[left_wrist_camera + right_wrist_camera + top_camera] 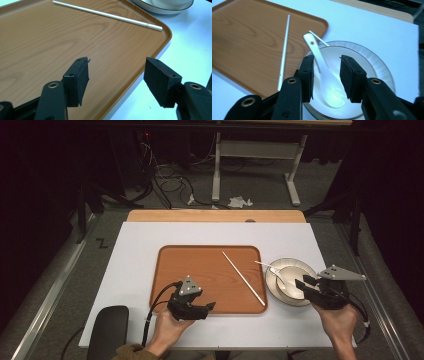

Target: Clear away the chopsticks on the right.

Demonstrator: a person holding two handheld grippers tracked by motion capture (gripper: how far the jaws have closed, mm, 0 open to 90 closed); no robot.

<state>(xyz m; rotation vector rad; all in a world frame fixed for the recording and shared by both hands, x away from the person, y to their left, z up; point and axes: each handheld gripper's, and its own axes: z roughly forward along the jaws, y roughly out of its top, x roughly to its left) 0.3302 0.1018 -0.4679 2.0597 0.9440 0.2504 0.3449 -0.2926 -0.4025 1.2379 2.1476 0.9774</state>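
A white table (pixel 140 270) carries a wood-grain tray (pixel 200 270) at its centre, and a single white chopstick (pixel 244 278) lies across the tray's right half, running from about 11 o'clock down to 5 o'clock. Just off the tray's right edge, at 3 o'clock from it, sits a white plate (pixel 305 268) with a white bowl (pixel 291 286) on it, and a white ceramic spoon (pixel 322 72) rests in the bowl with its handle pointing toward 11 o'clock in the right gripper view. A second thin white stick (pixel 319 38) leans over the plate's rim beside the spoon handle. The left gripper (pixel 192 305), held in the person's left hand (pixel 167 327), hovers over the tray's near edge at about 6 o'clock; in the left gripper view its jaws stand wide apart with nothing between them, above bare tray and the tray's corner. The right gripper (pixel 312 287), in the right hand (pixel 340 317), is over the bowl at 3 o'clock on the table; its jaws are parted on either side of the spoon's bowl end, and whether the pads (pixel 308 75) touch the spoon I cannot tell. A dark chair back (pixel 107 330) sits at 7 o'clock below the table.
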